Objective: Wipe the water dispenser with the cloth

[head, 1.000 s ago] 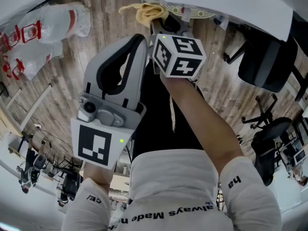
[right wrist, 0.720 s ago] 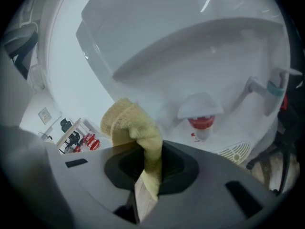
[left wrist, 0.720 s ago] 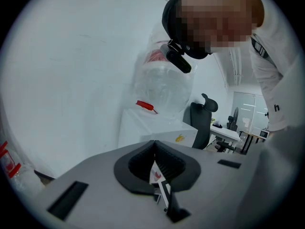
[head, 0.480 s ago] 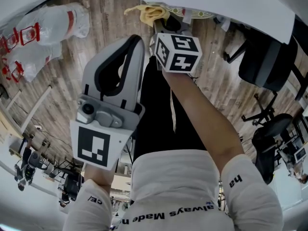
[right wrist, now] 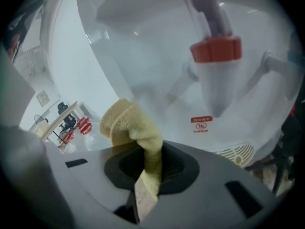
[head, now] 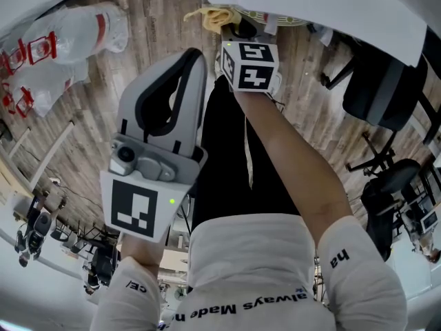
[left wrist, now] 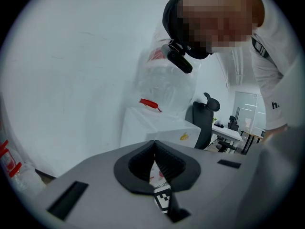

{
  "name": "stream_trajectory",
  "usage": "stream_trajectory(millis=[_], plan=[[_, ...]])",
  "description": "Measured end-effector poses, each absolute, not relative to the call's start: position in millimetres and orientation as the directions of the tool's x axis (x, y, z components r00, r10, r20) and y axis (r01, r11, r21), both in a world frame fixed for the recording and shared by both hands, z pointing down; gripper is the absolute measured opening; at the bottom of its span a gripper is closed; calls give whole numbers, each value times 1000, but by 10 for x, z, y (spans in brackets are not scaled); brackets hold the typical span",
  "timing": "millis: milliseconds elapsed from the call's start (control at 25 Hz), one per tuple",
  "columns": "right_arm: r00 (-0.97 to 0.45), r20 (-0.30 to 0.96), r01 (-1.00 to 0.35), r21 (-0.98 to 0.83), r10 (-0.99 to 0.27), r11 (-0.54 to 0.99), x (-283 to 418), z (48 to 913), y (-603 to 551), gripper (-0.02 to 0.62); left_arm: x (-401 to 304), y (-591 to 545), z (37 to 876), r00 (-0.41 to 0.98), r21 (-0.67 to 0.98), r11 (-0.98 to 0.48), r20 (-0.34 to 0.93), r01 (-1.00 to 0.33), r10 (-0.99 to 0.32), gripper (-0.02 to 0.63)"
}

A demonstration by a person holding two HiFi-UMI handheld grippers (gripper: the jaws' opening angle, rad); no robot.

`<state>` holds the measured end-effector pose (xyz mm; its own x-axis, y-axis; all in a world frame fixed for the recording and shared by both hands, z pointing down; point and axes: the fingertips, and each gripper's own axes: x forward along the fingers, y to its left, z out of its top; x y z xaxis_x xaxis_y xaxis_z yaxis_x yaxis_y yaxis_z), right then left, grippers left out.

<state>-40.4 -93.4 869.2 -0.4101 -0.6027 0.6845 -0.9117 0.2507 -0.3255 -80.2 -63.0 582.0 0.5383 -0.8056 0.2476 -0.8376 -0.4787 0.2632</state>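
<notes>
I'm seeing a grey-brown wood-plank floor [head: 83,116] running under everything, w/ black office chairs [head: 386,81] standing at the right and clear plastic bags [head: 69,36] w/ red print lying at the left. In the left gripper view I'm looking at a plain white wall [left wrist: 71,70], evenly lit. A white cabinet [left wrist: 143,125] is sitting near it, w/ another black chair [left wrist: 204,120] & a white desk [left wrist: 228,132] showing beyond.

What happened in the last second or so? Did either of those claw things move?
The right claw, shut on the yellow cloth, pushed forward, carrying it in toward the water dispenser. Nothing was picked up or let go. The left claw stayed put, shut and empty.
</notes>
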Motion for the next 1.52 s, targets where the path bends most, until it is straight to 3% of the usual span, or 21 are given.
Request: stream_trajectory(millis=[1200,1520], plan=[[-382,820,-898,-221,-426,381,-347,9707,-955,64,-878,-525,5947,515,251,-456,274,-854,-812,20],[-409,807,-886,-241,-426,395,-293,9557,-845,63,-869,-375,5981,505,247,-446,286,-860,-815,20]])
